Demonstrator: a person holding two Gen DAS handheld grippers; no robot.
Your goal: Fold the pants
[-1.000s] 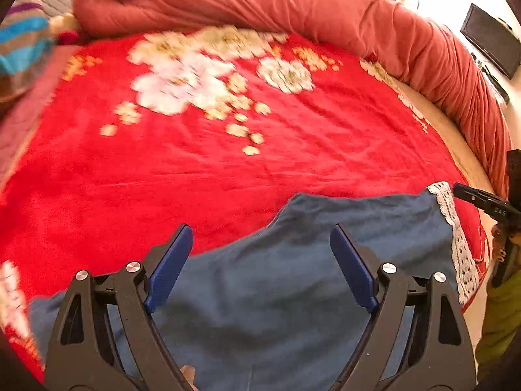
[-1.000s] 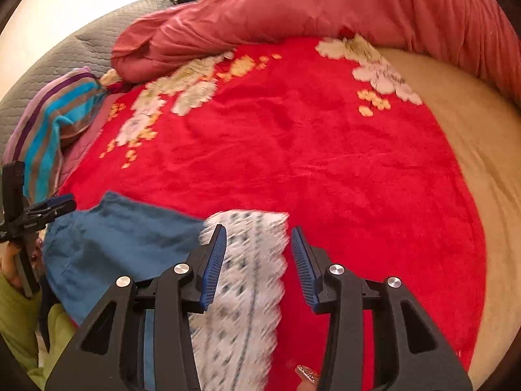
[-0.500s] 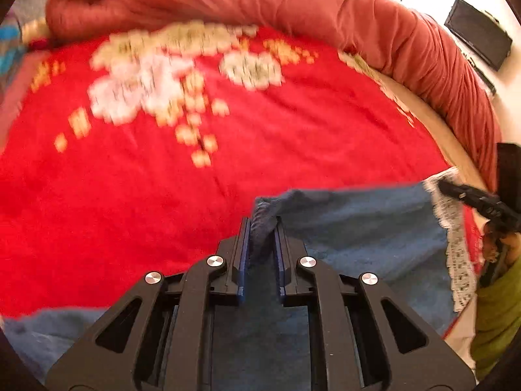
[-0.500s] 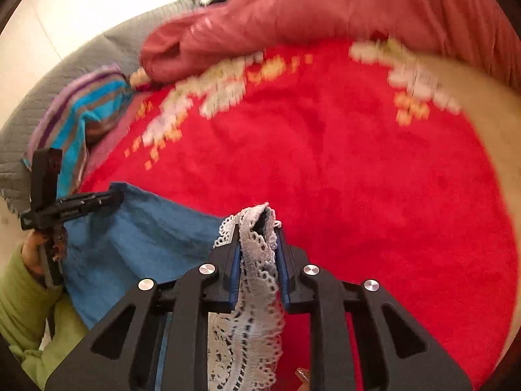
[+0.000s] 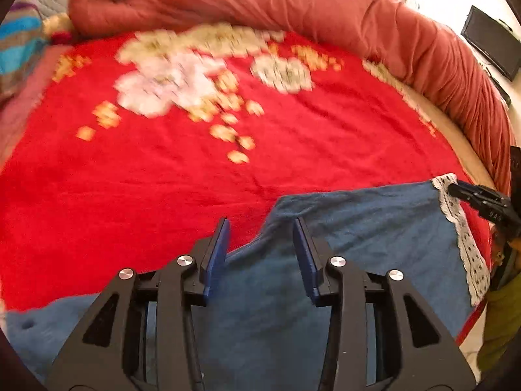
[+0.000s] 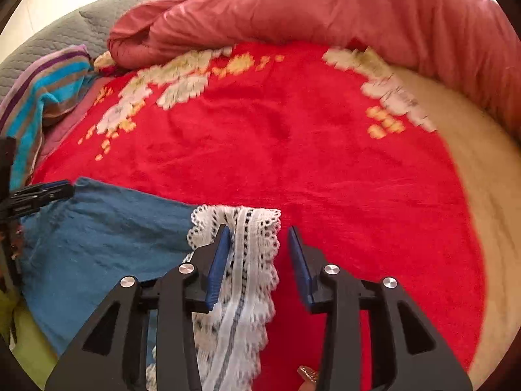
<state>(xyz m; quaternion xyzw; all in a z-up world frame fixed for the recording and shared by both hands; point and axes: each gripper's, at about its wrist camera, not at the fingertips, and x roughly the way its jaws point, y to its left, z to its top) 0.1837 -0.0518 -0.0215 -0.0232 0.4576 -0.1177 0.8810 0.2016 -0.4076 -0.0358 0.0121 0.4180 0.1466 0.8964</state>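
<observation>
Blue pants (image 5: 358,228) with a white lace hem (image 5: 456,221) lie flat at the near edge of a red blanket. My left gripper (image 5: 262,228) hovers over the pants' far edge with its jaws opening; the fabric lies between the blue pads untouched. In the right wrist view my right gripper (image 6: 257,231) stands over the lace hem (image 6: 247,221), jaws opening, the lace loose between them. Each gripper shows in the other view: the right one (image 5: 478,195) at the lace corner, the left one (image 6: 42,192) at the blue corner (image 6: 97,228).
The red floral blanket (image 5: 195,169) covers a round bed. A rolled pink-red duvet (image 5: 325,9) runs along the far side. Striped cloth (image 6: 42,97) and a grey headboard (image 6: 65,32) sit at the left, bare cream mattress (image 6: 482,179) at the right. A dark screen (image 5: 491,42) stands beyond.
Half a second ago both grippers were pinched on the pants' edge, left on blue fabric, right on lace. Both have since let go and the cloth lies flat again.
</observation>
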